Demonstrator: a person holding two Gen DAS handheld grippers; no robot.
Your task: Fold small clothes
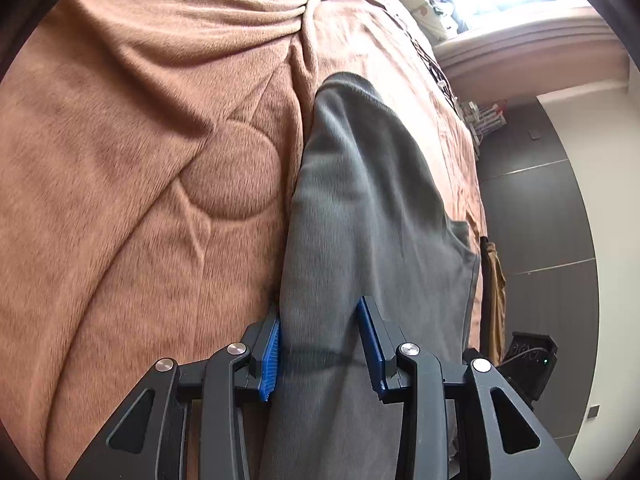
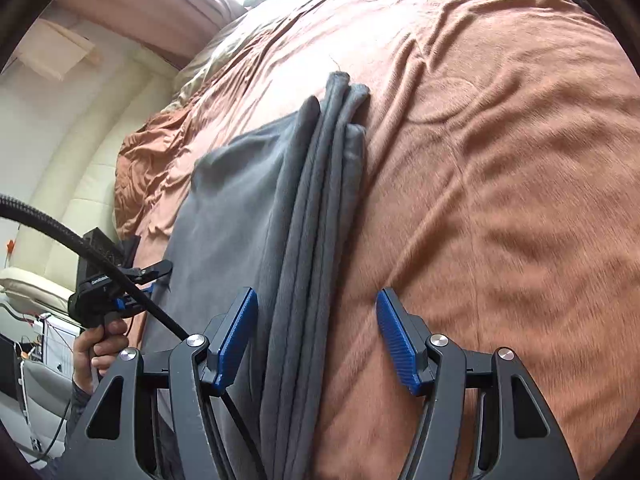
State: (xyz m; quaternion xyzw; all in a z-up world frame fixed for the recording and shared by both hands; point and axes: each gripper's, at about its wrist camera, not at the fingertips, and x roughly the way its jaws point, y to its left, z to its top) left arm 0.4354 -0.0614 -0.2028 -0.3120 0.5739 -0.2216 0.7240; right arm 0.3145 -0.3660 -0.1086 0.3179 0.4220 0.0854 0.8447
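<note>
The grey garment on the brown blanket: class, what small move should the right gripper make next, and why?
Probably close the right gripper on the stacked edges of the grey garment. Its jaws stand open with those layered edges between them, so nothing is gripped on that side yet. The left gripper has its jaws on either side of the cloth over the brown blanket, so the fold seems to wait on this grasp.

Each view is taken close above the brown blanket (image 1: 140,160), looking forward between blue-padded fingers (image 2: 236,336). The grey garment (image 1: 360,200) is shared; the left gripper (image 2: 158,270) is seen from the right.
</note>
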